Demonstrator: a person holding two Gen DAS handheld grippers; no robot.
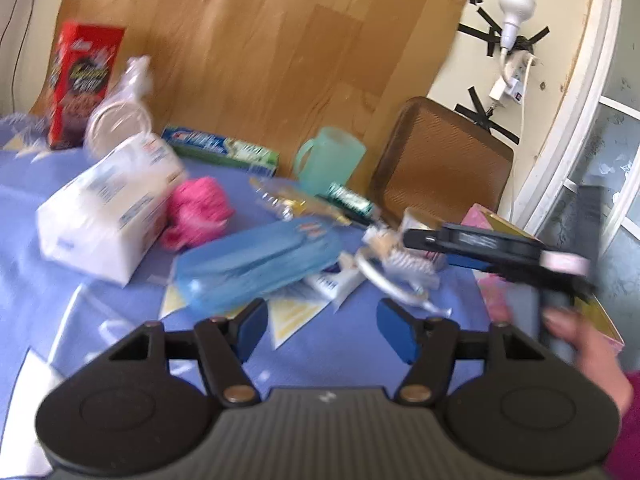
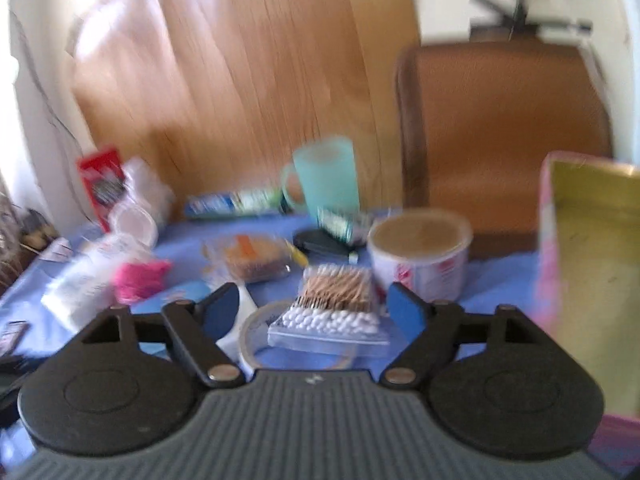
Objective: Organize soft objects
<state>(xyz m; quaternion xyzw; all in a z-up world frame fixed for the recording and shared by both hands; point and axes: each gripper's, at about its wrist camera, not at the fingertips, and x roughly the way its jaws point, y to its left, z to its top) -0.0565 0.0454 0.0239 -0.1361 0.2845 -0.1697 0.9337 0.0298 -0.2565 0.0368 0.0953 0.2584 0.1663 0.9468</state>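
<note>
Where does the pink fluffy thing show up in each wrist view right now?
Left wrist: pink fluffy thing left of centre, touching the white tissue pack.
Right wrist: pink fluffy thing at lower left, right of that pack.
Shared landmark: mint green mug against the wooden board.
</note>
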